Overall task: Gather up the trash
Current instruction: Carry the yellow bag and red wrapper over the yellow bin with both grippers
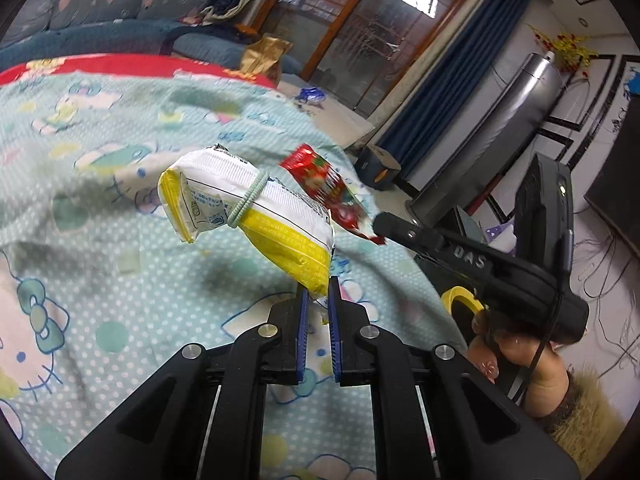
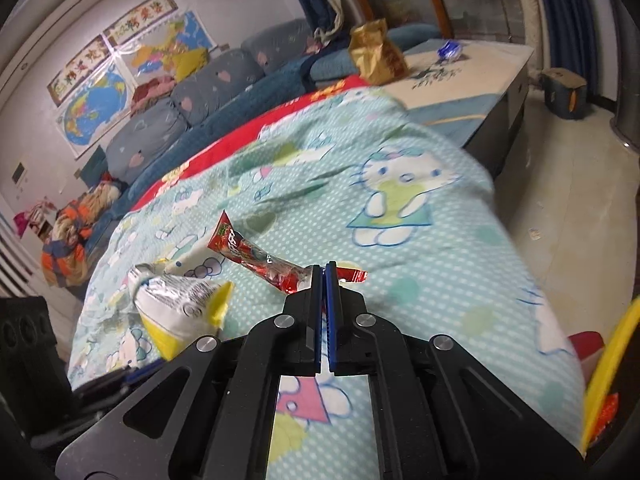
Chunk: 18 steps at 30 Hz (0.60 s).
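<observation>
My left gripper [image 1: 319,292] clamped on corner of white-yellow bag [image 1: 256,216], bag lifted clear above cartoon blanket [image 1: 100,240]. My right gripper [image 2: 323,276] pinching end of red wrapper [image 2: 256,258], wrapper off blanket, beside bag.

"DAS" raised on right gripper [image 1: 378,224] arm; packet print and wall scrolls unreadable.

The yellow-and-white crinkled snack bag [image 1: 256,216] is hanging ahead of the left gripper [image 1: 318,294] jaws, above the cartoon-print bedspread [image 1: 100,264]; the red plastic wrapper [image 2: 260,260] is sticking out left of the right gripper [image 2: 322,276] jaws.
</observation>
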{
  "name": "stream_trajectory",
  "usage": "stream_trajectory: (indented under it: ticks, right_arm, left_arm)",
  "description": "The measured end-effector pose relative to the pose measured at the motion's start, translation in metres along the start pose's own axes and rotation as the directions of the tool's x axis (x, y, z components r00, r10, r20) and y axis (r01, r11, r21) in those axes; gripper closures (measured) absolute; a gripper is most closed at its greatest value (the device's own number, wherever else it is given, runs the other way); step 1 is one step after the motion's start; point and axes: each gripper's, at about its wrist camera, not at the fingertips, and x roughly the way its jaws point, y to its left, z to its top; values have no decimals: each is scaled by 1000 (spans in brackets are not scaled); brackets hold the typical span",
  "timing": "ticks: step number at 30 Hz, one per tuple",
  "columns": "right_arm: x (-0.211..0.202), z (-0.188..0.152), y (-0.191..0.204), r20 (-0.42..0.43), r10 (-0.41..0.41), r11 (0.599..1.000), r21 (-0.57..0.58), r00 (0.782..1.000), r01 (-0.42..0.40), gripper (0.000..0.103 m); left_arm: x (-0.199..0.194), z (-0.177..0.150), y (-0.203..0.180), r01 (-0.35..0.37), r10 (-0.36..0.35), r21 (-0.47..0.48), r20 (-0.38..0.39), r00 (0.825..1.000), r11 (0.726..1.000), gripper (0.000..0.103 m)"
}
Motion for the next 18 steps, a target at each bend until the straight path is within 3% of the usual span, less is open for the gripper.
stream_trajectory:
  ticks: [18]
  right_arm:
    - [-98,-26,-64,152,-108,980,182,982,80,103]
  left_arm:
    - [-2,-7,-79,103,-102,166,-11,995,981,94]
